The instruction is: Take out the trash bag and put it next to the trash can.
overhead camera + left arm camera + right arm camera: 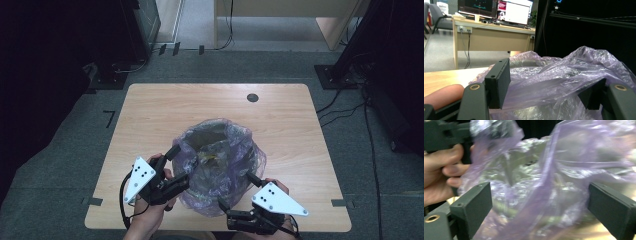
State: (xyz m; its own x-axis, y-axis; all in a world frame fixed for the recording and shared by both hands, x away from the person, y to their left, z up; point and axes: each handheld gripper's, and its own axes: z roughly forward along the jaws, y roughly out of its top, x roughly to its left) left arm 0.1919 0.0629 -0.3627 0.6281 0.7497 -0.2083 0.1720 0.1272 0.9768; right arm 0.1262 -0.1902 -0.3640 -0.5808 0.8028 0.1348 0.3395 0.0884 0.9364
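A crumpled translucent purple bag (220, 150) stands open-mouthed on the wooden table (150, 110), with something brownish inside that I cannot make out. My left gripper (177, 167) is at the bag's left side, and in the left gripper view its jaws (544, 90) hold a bulge of the bag's film (564, 70) between them. My right gripper (235, 190) is at the bag's near right side. Its jaws (539, 207) stand wide apart around the blurred film (536, 170) without pressing it. The hand (439, 170) on the left gripper shows in the right gripper view.
A round dark hole (252, 97) marks the table's far side. Grey carpet with cables (345, 107) surrounds the table, and black stands sit at the far corners. A desk with monitors (494, 10) lies beyond in the left gripper view.
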